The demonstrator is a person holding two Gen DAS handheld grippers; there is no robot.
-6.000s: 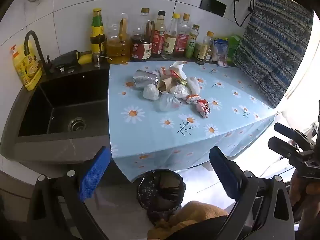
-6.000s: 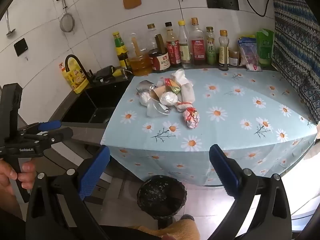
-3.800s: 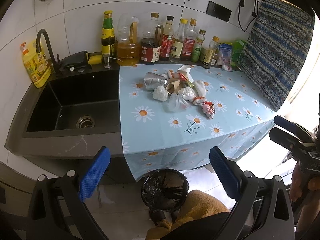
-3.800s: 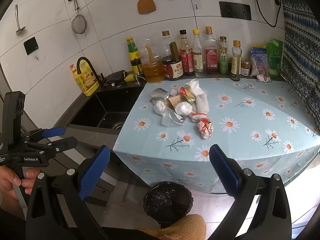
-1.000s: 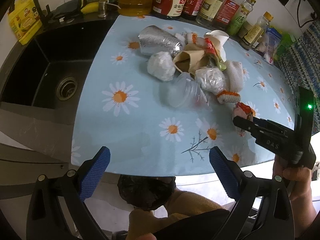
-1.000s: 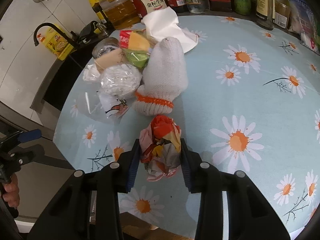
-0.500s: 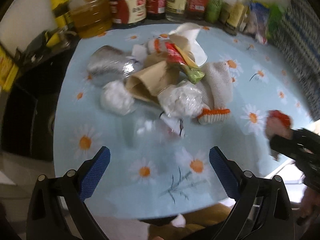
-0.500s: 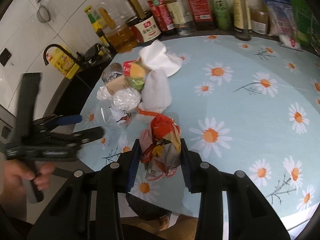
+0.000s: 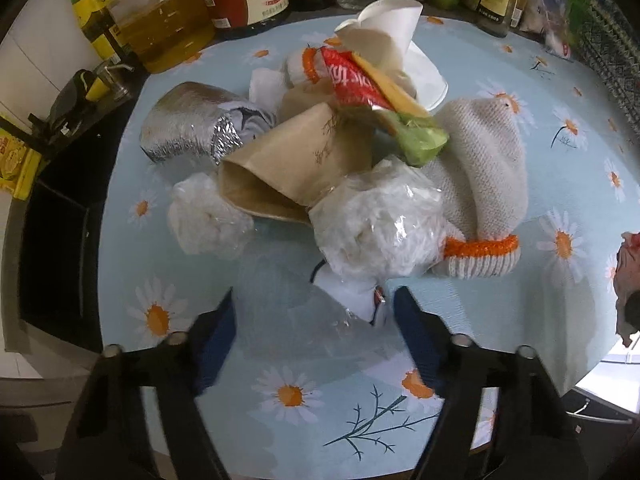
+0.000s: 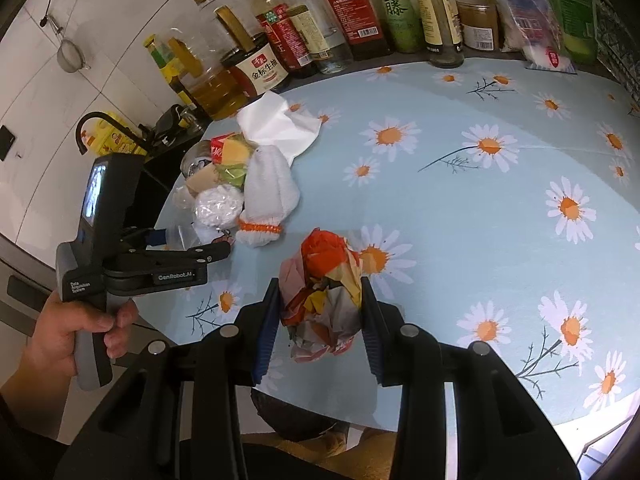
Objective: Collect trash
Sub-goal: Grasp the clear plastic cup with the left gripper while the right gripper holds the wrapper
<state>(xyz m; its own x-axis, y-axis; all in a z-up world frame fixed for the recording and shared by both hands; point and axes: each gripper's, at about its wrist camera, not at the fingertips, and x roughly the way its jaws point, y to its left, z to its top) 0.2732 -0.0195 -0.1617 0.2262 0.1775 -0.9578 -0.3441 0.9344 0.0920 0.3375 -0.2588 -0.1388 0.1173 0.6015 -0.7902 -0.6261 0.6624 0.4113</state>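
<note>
1. Left wrist view: your left gripper (image 9: pixel 314 314) has just been closing and now stands half open, its fingers (image 9: pixel 416 334) on either side of a clear plastic wrapper (image 9: pixel 304 308) at the near edge of the trash pile on the bench (image 9: pixel 460 312). You are not yet pinching it. It looks light, thin and slippery, so take it where it bunches, near the white scrap.
2. Just behind the wrapper sit 2 wads of white plastic film (image 9: pixel 376 224), a brown paper cone (image 9: pixel 296 164), a foil roll (image 9: pixel 192 128) and a knit glove (image 9: pixel 484 184) with an orange cuff. All look soft and light. The nearer wad touches the wrapper and may drag along.
3. Right wrist view: your right gripper (image 10: pixel 318 318) is clamped on a crumpled ball of paper (image 10: pixel 320 288), held above the bench near its front edge. It is light and squashes easily, so the grip looks safe at the middle.
4. The bottles (image 10: pixel 360 12) along the wall stand well apart from both grippers. A dark bin (image 10: pixel 292 416) shows under the bench edge, partly hidden.
</note>
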